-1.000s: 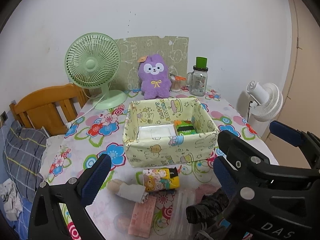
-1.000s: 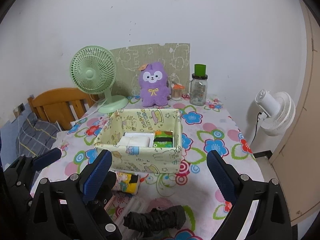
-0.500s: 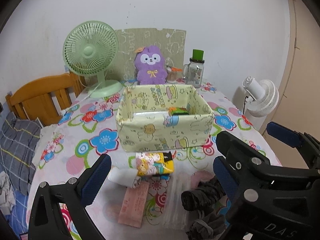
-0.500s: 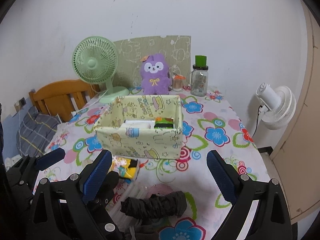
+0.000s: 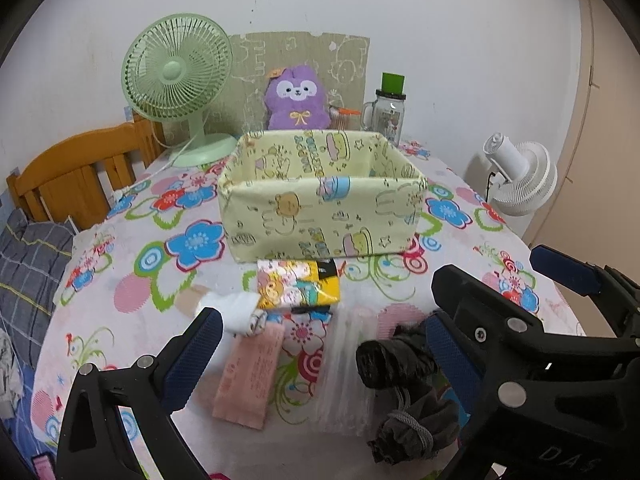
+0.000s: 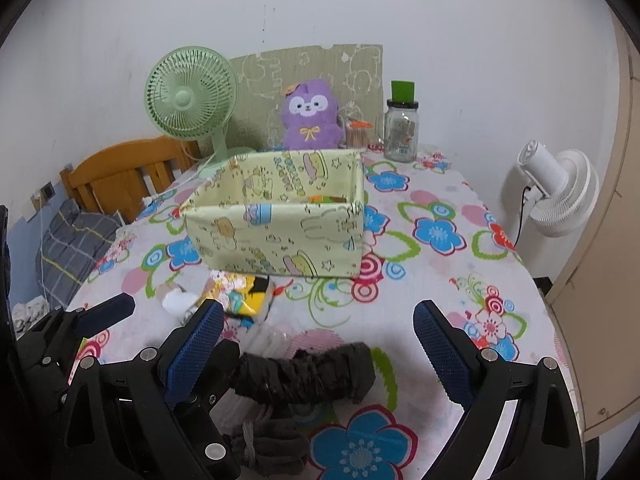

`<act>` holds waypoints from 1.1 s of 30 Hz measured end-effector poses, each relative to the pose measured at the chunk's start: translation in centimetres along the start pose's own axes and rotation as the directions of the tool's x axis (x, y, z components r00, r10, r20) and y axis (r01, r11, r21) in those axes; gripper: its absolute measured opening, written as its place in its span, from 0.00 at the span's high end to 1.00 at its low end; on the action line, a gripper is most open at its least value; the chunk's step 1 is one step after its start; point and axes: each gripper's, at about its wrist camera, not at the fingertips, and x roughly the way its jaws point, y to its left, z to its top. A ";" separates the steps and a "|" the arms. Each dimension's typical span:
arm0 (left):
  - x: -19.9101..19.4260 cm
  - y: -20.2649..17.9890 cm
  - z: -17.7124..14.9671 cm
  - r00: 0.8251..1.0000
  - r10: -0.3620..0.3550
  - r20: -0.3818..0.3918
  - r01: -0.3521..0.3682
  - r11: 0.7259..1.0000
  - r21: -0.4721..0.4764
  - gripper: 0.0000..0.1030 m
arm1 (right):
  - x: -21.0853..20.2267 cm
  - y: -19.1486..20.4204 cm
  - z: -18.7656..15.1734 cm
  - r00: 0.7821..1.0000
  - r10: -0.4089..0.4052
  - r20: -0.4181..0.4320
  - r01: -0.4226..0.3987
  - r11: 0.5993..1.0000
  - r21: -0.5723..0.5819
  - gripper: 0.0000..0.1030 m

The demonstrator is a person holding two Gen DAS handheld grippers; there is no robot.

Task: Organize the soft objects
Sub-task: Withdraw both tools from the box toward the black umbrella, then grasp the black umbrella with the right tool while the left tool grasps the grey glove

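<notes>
While both grippers sank | fabric box (image 5: 320, 216) looms nearer, contents hidden

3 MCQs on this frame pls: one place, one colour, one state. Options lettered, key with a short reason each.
1. Where does the yellow cartoon pack lie?
A. inside the fabric box
B. on the table just in front of the fabric box
C. beside the green fan

2. What colour is the plush toy at the back?
A. purple
B. orange
C. white

3. How do the right gripper's jaws stand?
A. shut on the black rolled bundle
B. shut on nothing
C. open, holding nothing

Key:
1 B, the pack sits against the box's near wall on the tablecloth.
2 A, its fur is purple with a white face.
3 C, the blue pads stand wide apart, with the black rolled bundle lying on the table between them, ungripped.
</notes>
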 end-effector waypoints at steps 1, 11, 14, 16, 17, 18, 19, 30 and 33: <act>0.1 -0.1 -0.2 1.000 -0.001 -0.004 0.001 1.000 -0.002 0.00 | 0.1 -0.1 -0.3 1.000 0.000 -0.003 0.000 1.000 -0.003 0.06; 0.7 -1.4 -2.7 0.999 0.011 -0.034 -0.012 1.000 -0.017 0.00 | 0.4 -0.7 -2.6 0.999 0.004 -0.032 -0.004 1.000 -0.022 0.06; 0.7 -2.0 -3.4 0.999 0.014 -0.041 -0.014 1.000 0.002 0.00 | 0.5 -0.9 -3.4 0.999 0.008 -0.046 -0.009 1.000 -0.026 0.06; 0.6 -2.2 -3.8 0.999 0.017 -0.043 -0.016 1.000 0.015 0.00 | 0.5 -0.9 -3.8 0.999 0.008 -0.053 -0.010 1.000 -0.028 0.06; 0.6 -2.3 -3.9 0.999 0.018 -0.043 -0.017 1.000 0.020 0.00 | 0.5 -0.8 -3.9 0.998 0.009 -0.056 -0.010 1.000 -0.029 0.06; 0.5 -2.4 -4.1 0.999 0.018 -0.042 -0.017 1.000 0.024 0.00 | 0.5 -0.8 -4.1 0.998 0.009 -0.056 -0.010 1.000 -0.029 0.06; 0.5 -2.4 -4.2 0.999 0.018 -0.042 -0.017 1.000 0.025 0.00 | 0.5 -0.8 -4.3 0.998 0.009 -0.055 -0.011 1.000 -0.030 0.06; 0.3 -3.1 -5.7 0.999 0.011 -0.044 -0.011 1.000 0.005 0.01 | 0.3 -0.8 -5.5 0.998 -0.007 -0.064 0.005 0.999 -0.042 0.06; 0.5 -3.5 -6.1 0.998 0.004 -0.057 -0.004 1.000 0.003 0.04 | 0.3 -1.1 -6.0 0.997 -0.013 -0.071 0.010 0.999 -0.042 0.06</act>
